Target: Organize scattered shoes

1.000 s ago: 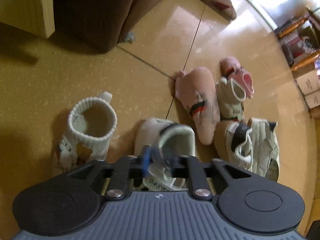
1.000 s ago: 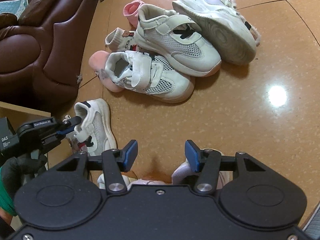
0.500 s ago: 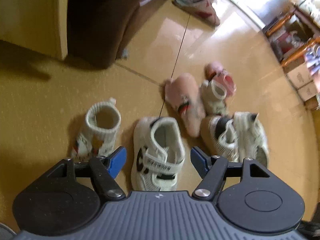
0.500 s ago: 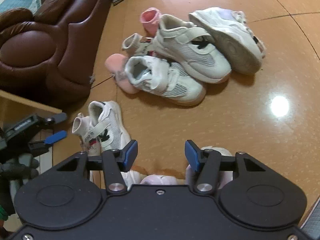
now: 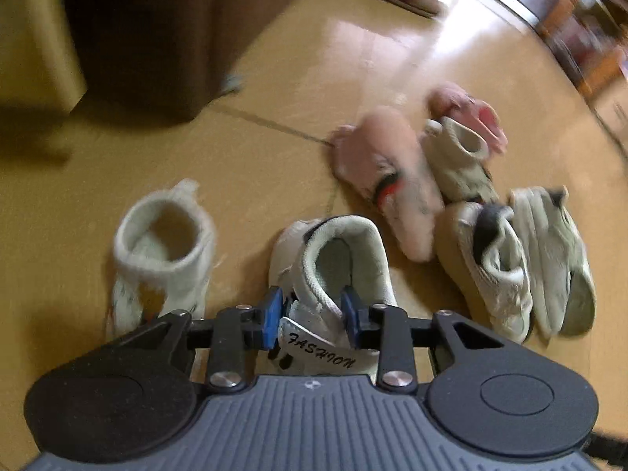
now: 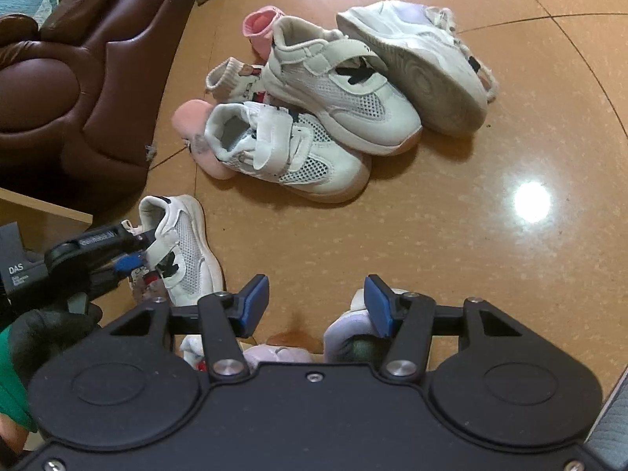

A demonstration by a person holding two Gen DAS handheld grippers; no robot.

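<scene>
A small white sneaker (image 5: pixel 345 259) with a "FASHION" strap stands on the floor, also seen in the right wrist view as the white sneaker (image 6: pixel 188 243). My left gripper (image 5: pixel 311 314) is closing, and its blue pads press the strap and tongue from both sides. From the right wrist view, the left gripper (image 6: pixel 135 253) bites that strap. A cream knit bootie (image 5: pixel 165 251) stands just left of the sneaker. My right gripper (image 6: pixel 316 306) hangs open over bare floor, with pale shoes (image 6: pixel 345 333) partly hidden under it.
A heap of shoes lies beyond: two white velcro sneakers (image 6: pixel 282 149), a larger sneaker on its side (image 6: pixel 416 62), a pink slipper (image 5: pixel 388 180) and socks. A brown leather sofa (image 6: pixel 78 78) and a wooden panel (image 5: pixel 35 19) stand to the left.
Half a second ago the left jaws stood wide and back from the sneaker. Now they have come down and narrowed onto its strap. The right gripper has hardly moved.
</scene>
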